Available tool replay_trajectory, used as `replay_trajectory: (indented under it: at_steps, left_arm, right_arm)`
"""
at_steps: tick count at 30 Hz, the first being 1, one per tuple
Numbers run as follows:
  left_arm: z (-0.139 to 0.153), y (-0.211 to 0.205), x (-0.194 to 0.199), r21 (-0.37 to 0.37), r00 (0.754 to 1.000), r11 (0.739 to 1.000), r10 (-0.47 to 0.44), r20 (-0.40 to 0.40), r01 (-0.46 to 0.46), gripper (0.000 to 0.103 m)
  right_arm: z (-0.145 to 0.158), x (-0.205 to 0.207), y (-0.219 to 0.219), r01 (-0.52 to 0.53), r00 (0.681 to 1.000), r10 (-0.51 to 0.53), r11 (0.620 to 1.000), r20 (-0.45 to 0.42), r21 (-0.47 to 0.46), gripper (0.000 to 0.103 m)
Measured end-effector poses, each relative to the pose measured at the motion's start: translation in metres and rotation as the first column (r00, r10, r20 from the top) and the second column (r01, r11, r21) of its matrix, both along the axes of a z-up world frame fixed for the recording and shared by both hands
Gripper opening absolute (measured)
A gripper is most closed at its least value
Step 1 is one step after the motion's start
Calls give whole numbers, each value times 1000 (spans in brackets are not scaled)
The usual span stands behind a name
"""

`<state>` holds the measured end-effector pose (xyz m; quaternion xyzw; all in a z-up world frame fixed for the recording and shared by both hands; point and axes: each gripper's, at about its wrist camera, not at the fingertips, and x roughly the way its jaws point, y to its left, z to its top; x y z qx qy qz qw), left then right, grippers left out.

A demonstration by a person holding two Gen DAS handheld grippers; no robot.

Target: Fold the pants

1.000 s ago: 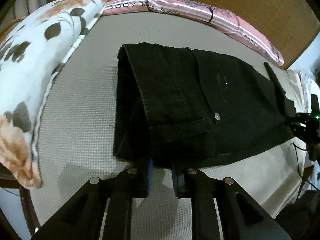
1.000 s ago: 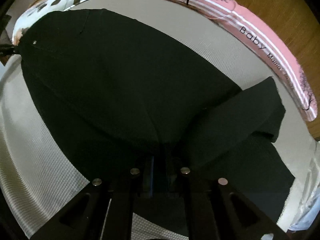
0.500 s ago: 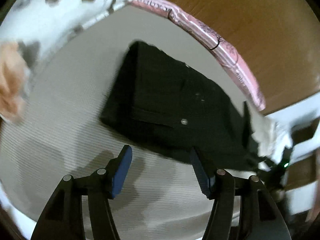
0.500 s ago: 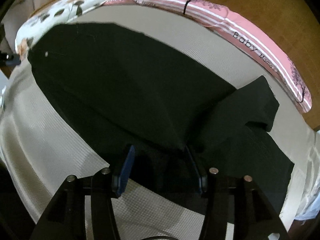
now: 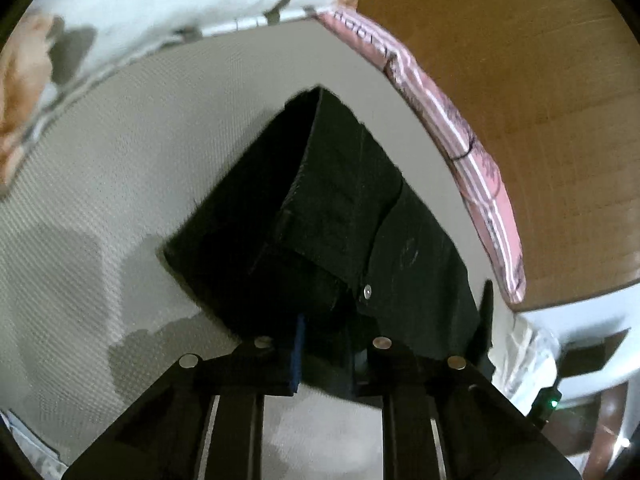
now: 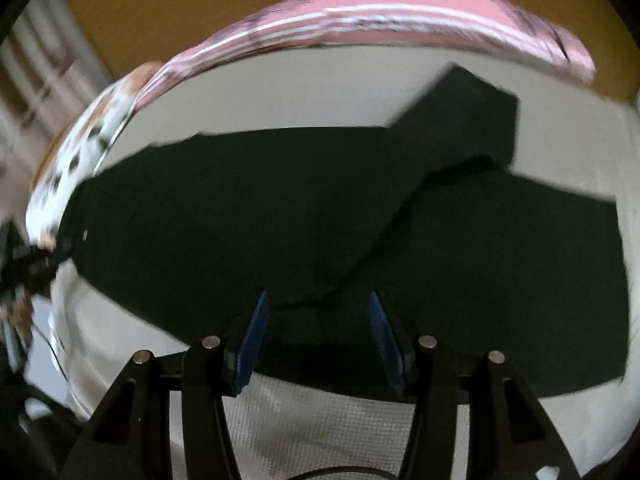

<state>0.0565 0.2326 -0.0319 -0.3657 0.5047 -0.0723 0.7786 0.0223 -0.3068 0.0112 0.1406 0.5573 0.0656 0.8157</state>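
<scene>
Left tool (image 5: 326, 344) has its fingers drawn in on the waistband corner of the black pants (image 5: 352, 216), black cloth filling the gap between the blue pads beside a metal button (image 5: 367, 291). Right tool (image 6: 318, 332) stands spread, its blue pads (image 6: 252, 340) apart over the near edge of the pants (image 6: 280, 208), gripping nothing. These lie on the grey mattress (image 5: 100, 184), one leg folded across the other, near a pink striped pillow (image 5: 460, 152) and a floral pillow (image 5: 120, 12).
</scene>
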Motion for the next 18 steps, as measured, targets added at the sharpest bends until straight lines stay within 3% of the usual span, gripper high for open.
replay_trajectory:
  at_steps: [7, 13, 15, 17, 18]
  left_arm:
    - [-11, -2, 7, 35, 999, 999, -16, -34, 17, 16]
    - [-17, -1, 9, 28, 998, 1000, -14, -57, 15, 16]
    - [-16, -2, 12, 41, 998, 999, -22, -61, 24, 16]
    - [-14, -3, 15, 47, 997, 998, -30, -65, 33, 16]
    - [-13, -3, 17, 51, 997, 998, -35, -66, 39, 16]
  right_arm:
    - [-23, 22, -39, 203, 979, -195, 958, -57, 201, 51]
    - [-39, 54, -51, 281, 960, -268, 926, -86, 253, 49]
    - [-40, 66, -53, 288, 958, -275, 914, -87, 286, 39]
    - [-38, 75, -52, 290, 957, -274, 910, -93, 298, 12]
    - [-36, 77, -52, 292, 956, -276, 910, -94, 294, 8]
